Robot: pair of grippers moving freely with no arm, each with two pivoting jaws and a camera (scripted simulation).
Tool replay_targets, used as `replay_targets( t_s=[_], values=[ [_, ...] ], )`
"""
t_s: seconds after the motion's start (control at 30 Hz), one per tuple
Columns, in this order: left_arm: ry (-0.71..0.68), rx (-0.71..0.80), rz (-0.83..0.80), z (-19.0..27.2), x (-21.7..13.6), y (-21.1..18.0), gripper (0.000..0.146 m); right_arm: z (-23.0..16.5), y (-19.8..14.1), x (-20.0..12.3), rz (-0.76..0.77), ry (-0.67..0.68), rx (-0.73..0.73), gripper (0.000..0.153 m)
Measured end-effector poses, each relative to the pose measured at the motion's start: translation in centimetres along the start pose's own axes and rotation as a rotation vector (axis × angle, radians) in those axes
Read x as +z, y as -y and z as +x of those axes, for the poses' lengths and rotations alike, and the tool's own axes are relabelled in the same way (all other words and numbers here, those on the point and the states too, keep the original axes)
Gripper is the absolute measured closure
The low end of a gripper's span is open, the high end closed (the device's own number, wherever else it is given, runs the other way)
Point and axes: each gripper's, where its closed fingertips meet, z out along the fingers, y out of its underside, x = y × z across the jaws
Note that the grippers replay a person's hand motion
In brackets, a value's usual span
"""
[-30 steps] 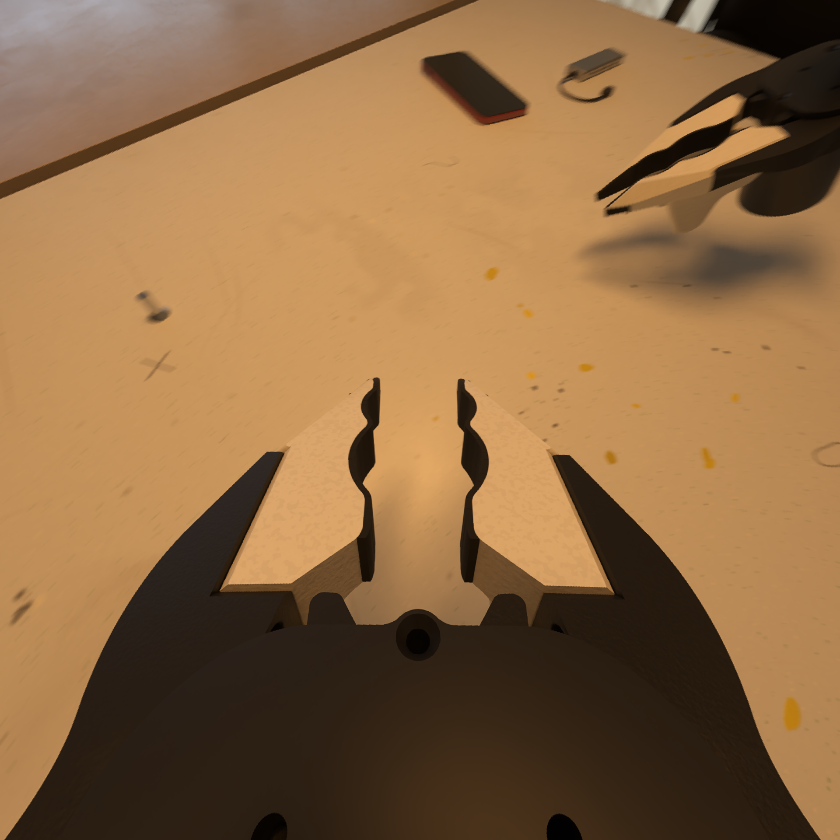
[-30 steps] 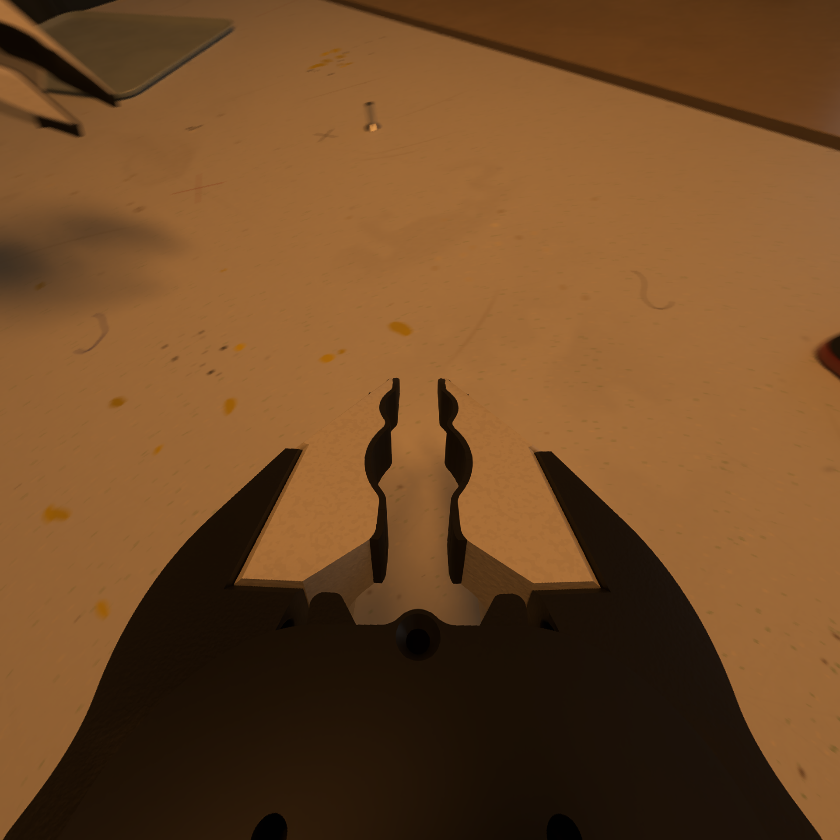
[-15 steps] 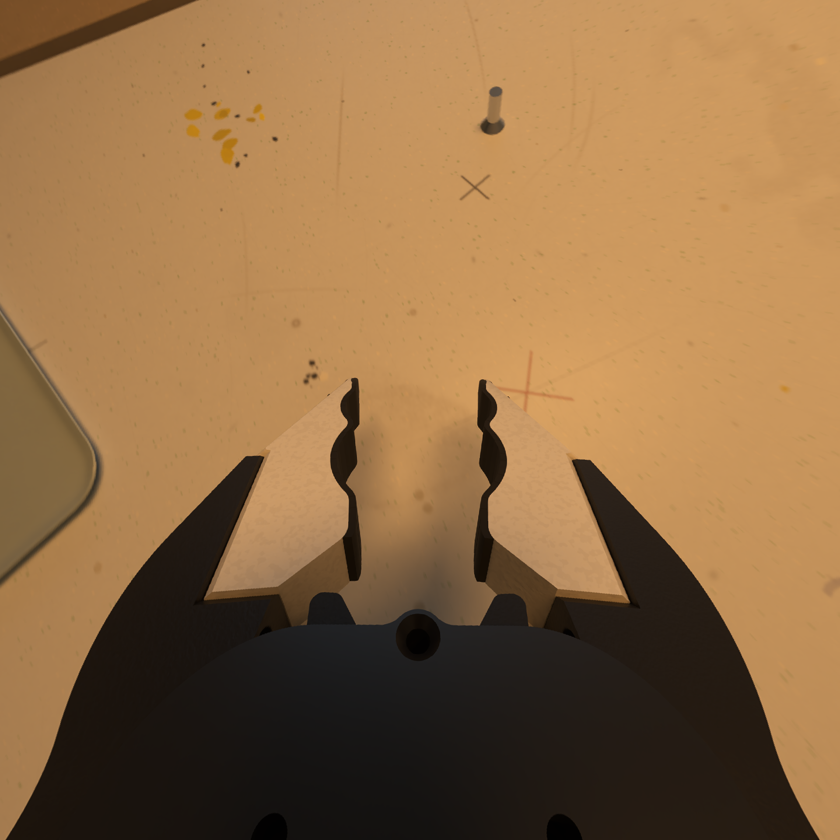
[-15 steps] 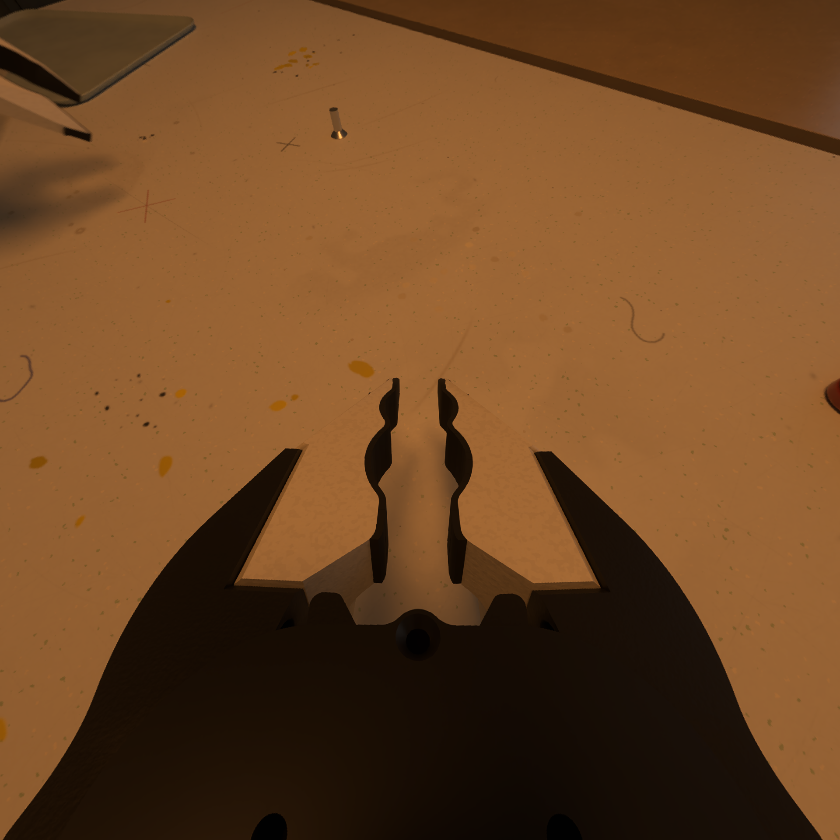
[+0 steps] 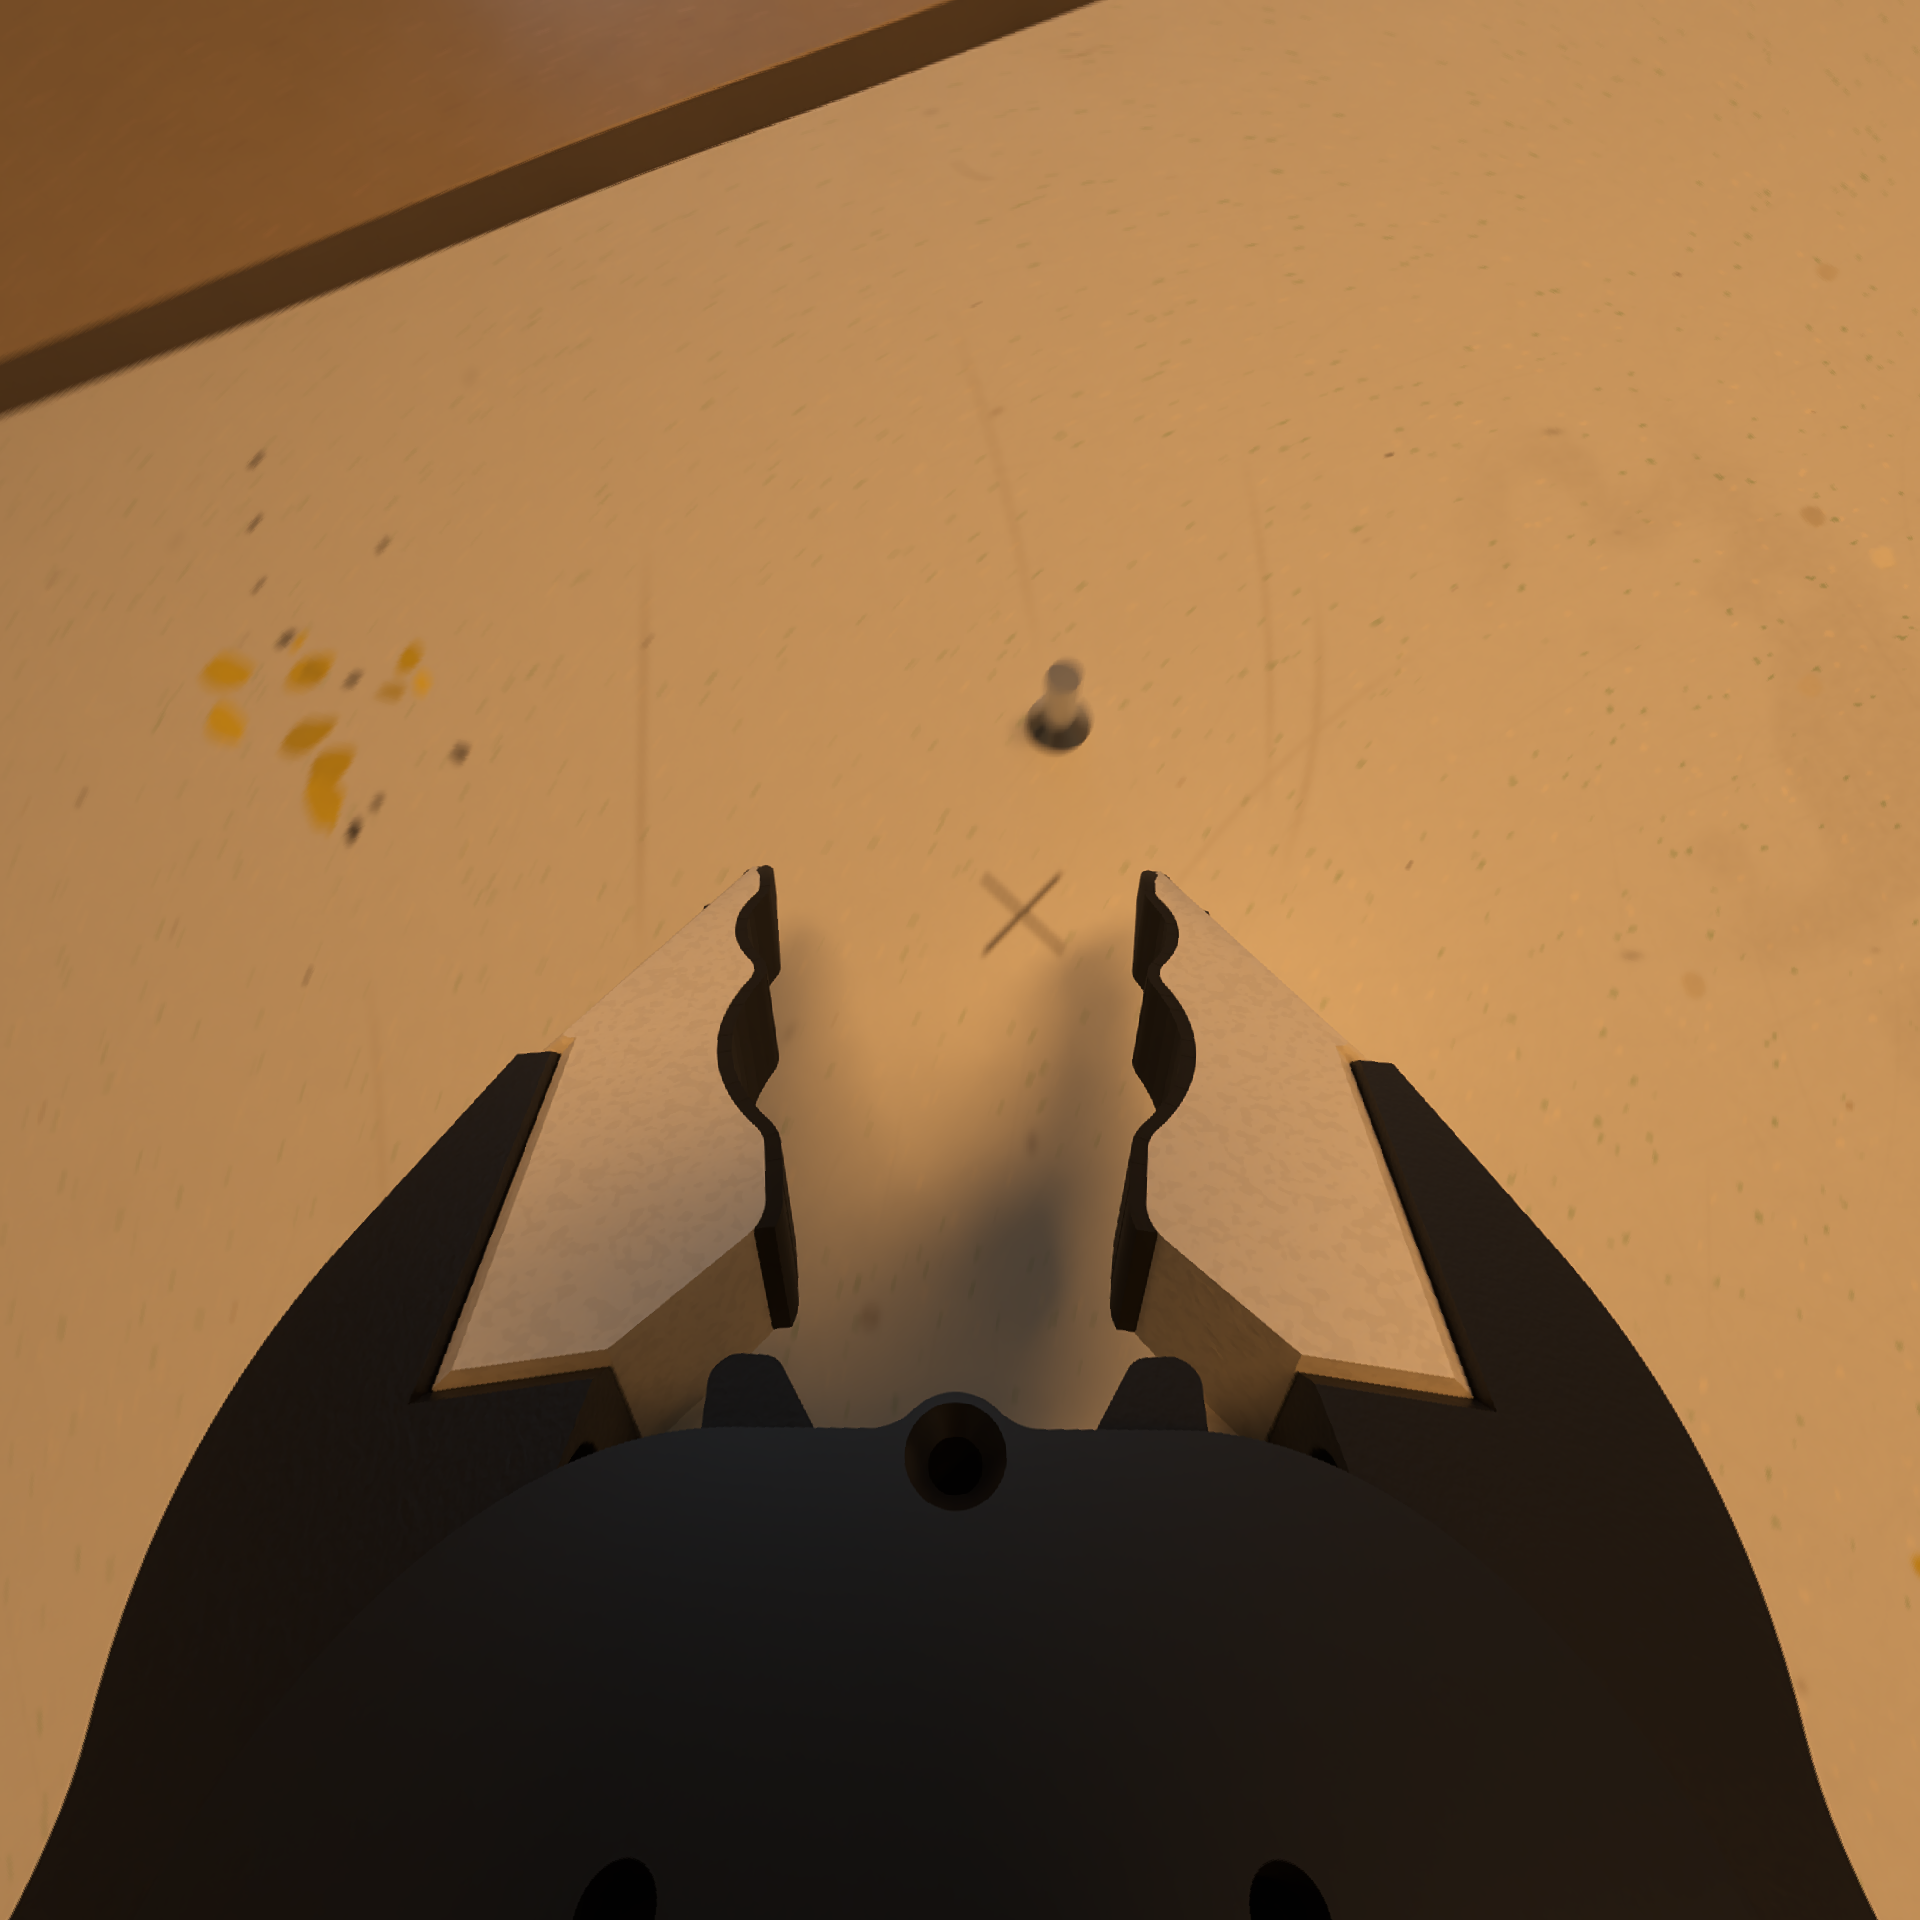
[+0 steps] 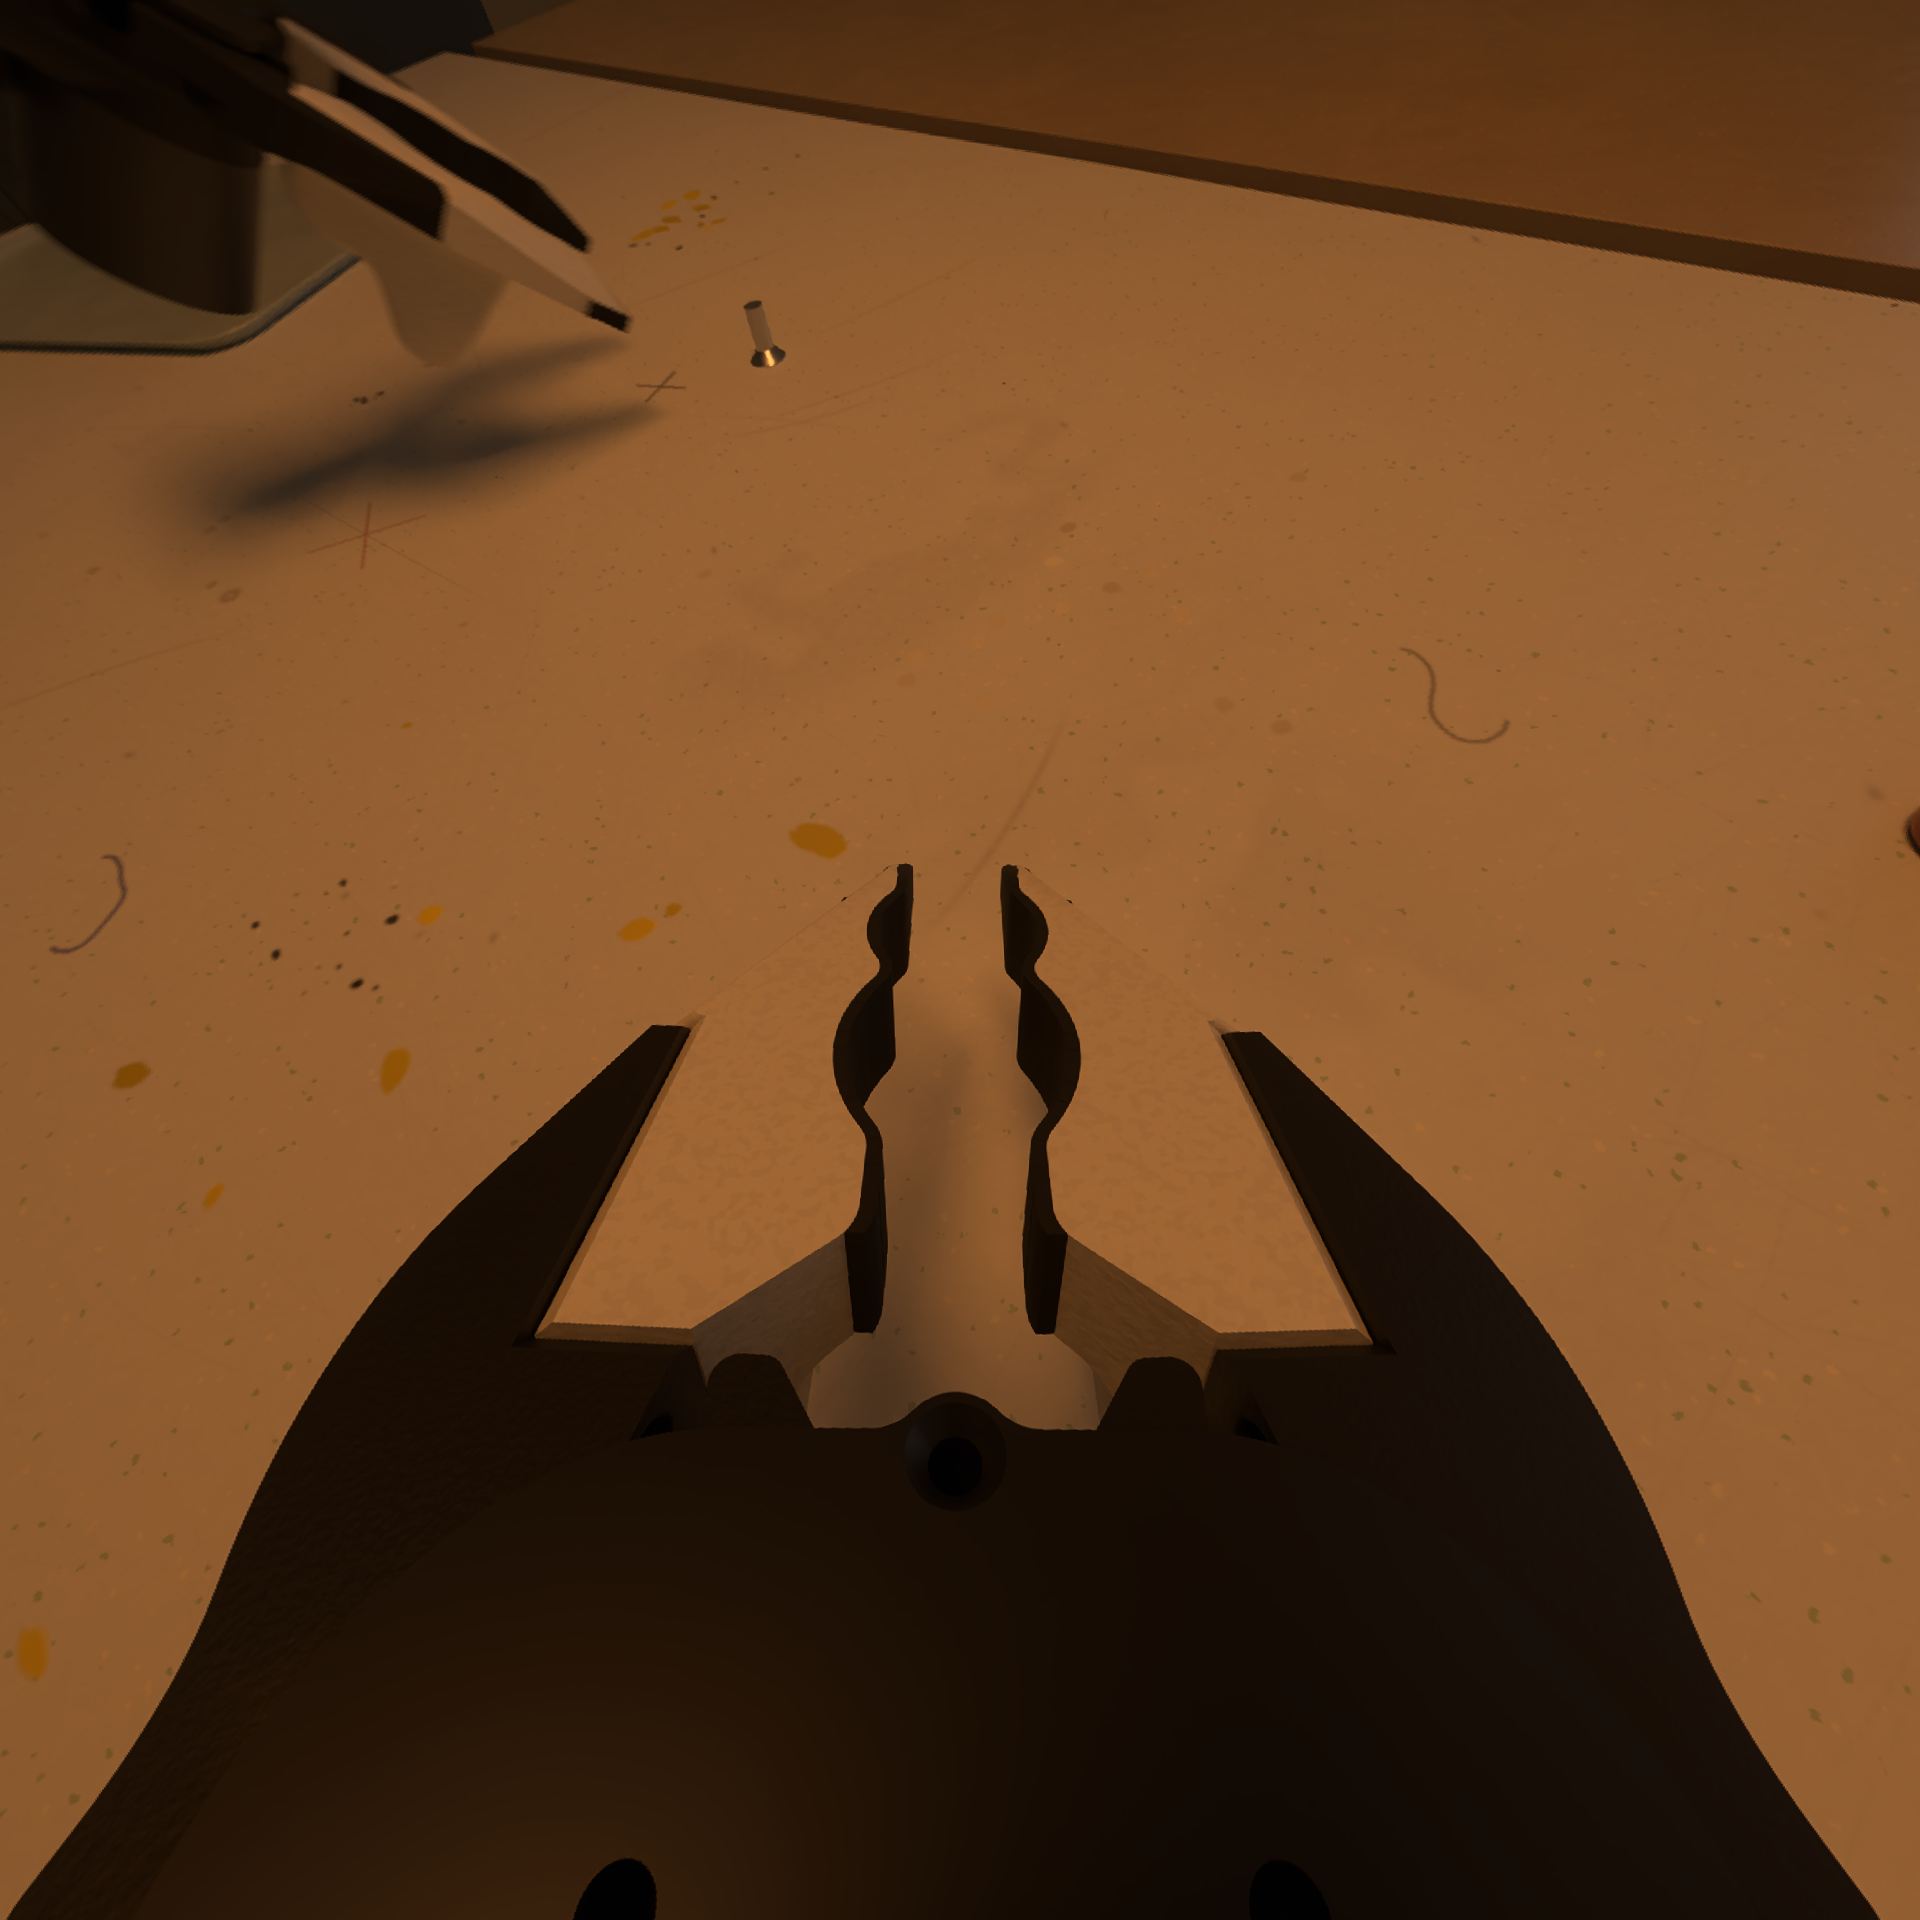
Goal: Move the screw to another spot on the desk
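A small metal screw (image 5: 1057, 707) stands on its flat head on the tan desk (image 5: 1455, 312), shank up, just beyond a pencilled cross (image 5: 1021, 912). My left gripper (image 5: 954, 888) is open and empty, above the desk a short way before the screw, with the cross between its tips. In the right wrist view the screw (image 6: 762, 335) is far off at the upper left, with the left gripper's fingers (image 6: 540, 260) close to its left. My right gripper (image 6: 954, 878) hangs over the middle of the desk, its jaws a narrow gap apart, holding nothing.
The desk's far edge (image 5: 520, 197) runs past the screw, with darker floor beyond. Yellow and black specks (image 5: 312, 727) lie left of the screw. A grey flat pad (image 6: 156, 338) lies under the left gripper. A dark red object (image 6: 1914, 831) sits at the right border.
My left gripper has swung from facing the desk's middle to facing the screw, moved close to it and opened its jaws wider. My right gripper has drifted slightly; its jaws are unchanged.
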Motion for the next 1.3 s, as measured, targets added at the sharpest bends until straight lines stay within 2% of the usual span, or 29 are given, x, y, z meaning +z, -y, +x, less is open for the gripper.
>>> replay_targets(
  t_s=[0.13,0.27,0.43,0.63,0.83,0.93,1.07,1.2,1.3],
  values=[
    [-0.065,0.081,-0.036,1.7,3.4,2.3,0.079,-0.2,0.3,-0.3,0.03,0.032,0.019,0.136],
    [-0.091,0.075,-0.124,1.7,5.5,1.8,0.09,-0.7,0.8,-0.8,0.079,0.088,0.073,0.136],
    [-0.103,0.091,-0.115,2.4,5.8,1.8,0.104,-0.9,0.9,-1.0,0.09,0.118,0.089,0.136],
    [-0.064,0.128,-0.119,2.4,5.8,1.8,0.137,-1.2,1.0,-1.2,0.103,0.134,0.083,0.137],
    [-0.03,0.21,-0.135,2.3,5.4,1.6,0.138,-1.3,0.9,-1.1,0.091,0.124,0.063,0.137],
    [-0.053,0.25,-0.115,3.1,3.8,1.9,0.138,-1.4,0.6,-0.9,0.071,0.104,0.031,0.137],
    [-0.159,0.31,-0.014,6.4,-0.9,3.3,0.138,-1.5,0.5,-0.8,0.054,0.081,-0.007,0.137],
    [-0.356,0.293,0.109,12.6,-7.7,3.0,0.138,-1.7,0.8,-1.2,0.059,0.062,-0.025,0.137],
    [-0.516,0.271,0.135,18.1,-12.0,1.4,0.138,-1.8,1.0,-1.5,0.082,0.053,-0.016,0.137]
  ],
)
